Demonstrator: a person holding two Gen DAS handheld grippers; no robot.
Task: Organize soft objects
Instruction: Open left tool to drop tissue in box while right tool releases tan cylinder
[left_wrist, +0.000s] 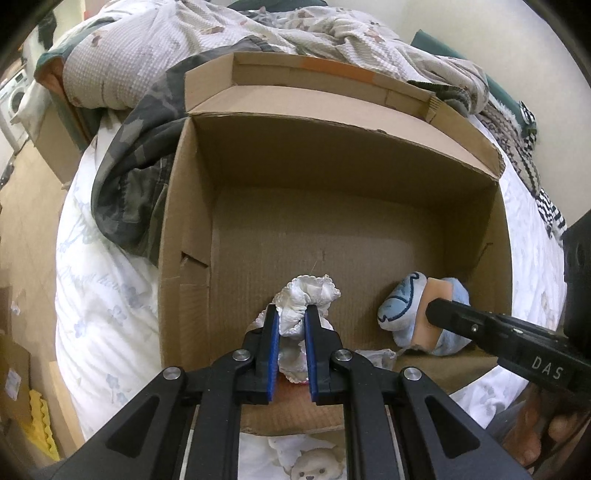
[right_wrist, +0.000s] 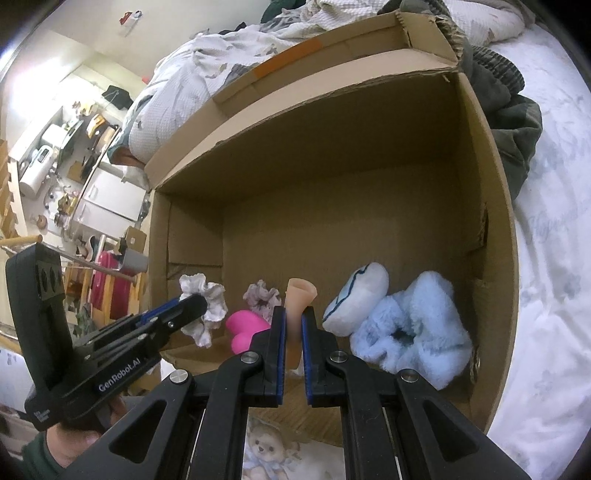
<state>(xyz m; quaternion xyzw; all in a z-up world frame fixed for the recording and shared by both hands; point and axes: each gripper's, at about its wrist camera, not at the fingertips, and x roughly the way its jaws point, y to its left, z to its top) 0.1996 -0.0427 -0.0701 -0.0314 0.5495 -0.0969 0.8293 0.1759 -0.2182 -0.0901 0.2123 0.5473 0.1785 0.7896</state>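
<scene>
An open cardboard box (left_wrist: 184, 229) (right_wrist: 495, 229) stands on the bed. My left gripper (left_wrist: 291, 312) is shut on a white frilly scrunchie (left_wrist: 310, 295) and holds it over the box's near side; it shows in the right wrist view (right_wrist: 207, 299) too. My right gripper (right_wrist: 293, 314) is shut on a soft peach-coloured piece (right_wrist: 299, 295), also seen in the left wrist view (left_wrist: 439, 295). In the box lie a fluffy light-blue scrunchie (right_wrist: 417, 325), a white-and-blue soft toy (right_wrist: 358, 299), a pink soft object (right_wrist: 245, 328) and a patterned scrunchie (right_wrist: 260, 293).
The bed (left_wrist: 96, 295) has a white floral sheet. A dark camouflage garment (left_wrist: 133, 166) lies left of the box, and a rumpled quilt (left_wrist: 184, 37) lies behind it. A teddy-bear print (left_wrist: 314, 465) shows just before the box's near edge.
</scene>
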